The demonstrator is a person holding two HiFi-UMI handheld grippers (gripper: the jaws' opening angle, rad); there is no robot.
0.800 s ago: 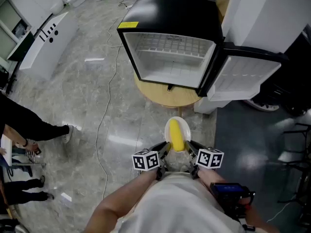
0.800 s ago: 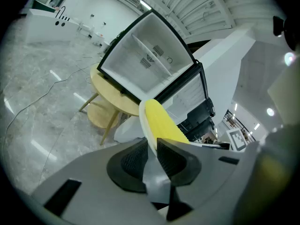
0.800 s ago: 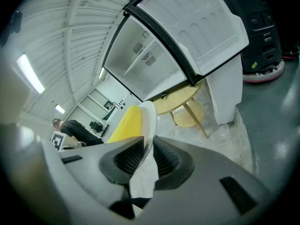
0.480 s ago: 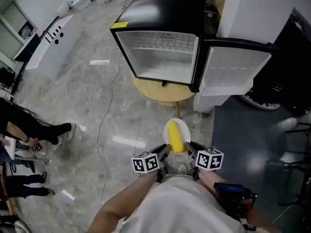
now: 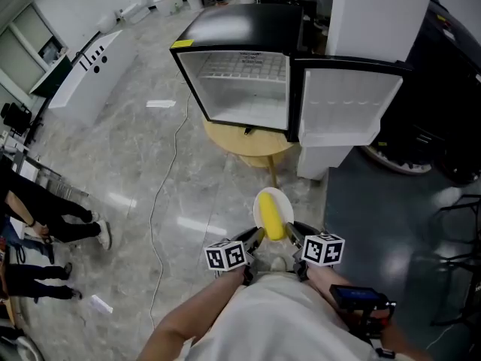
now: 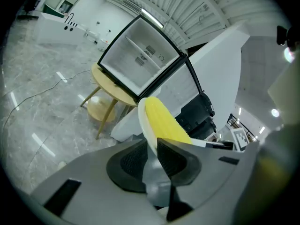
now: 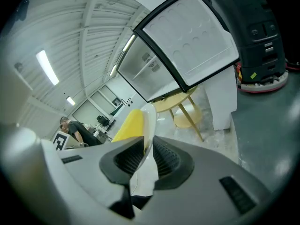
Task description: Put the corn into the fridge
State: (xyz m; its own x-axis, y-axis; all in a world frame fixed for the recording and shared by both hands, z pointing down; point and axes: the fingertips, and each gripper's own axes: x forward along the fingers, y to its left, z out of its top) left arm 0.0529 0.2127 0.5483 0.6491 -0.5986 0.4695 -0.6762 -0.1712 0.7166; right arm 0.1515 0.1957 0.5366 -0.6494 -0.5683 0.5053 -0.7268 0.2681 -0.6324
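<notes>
Compared with a moment ago, the fridge [image 5: 233, 25] sits further up and to the left in the head view, and its open door [image 5: 338, 104] shows more of its pale inner face. The plate [image 5: 270, 194] and both claws keep the same spot just in front of the person's body. I judge this to be the carry toward the fridge, with bare floor [image 5: 150, 171] and a good gap yet to cross before anything can go inside. The corn [image 5: 272, 215] lies lengthwise along the middle of the plate, a bright yellow cob with a pebbled, kernelled surface. The plate is small, oval, smooth and glossy white. The left gripper [image 6: 152, 149] is clamped on the plate's near left rim, and the right gripper [image 7: 149, 149] is clamped on its near right rim, with ribbed dark pads pressing the thin edge from both faces. The fridge is a compact black box with a white moulded liner and a wire shelf, standing on a round, light wooden table [image 5: 244, 141]. The floor is polished grey stone that reflects the lights.
</notes>
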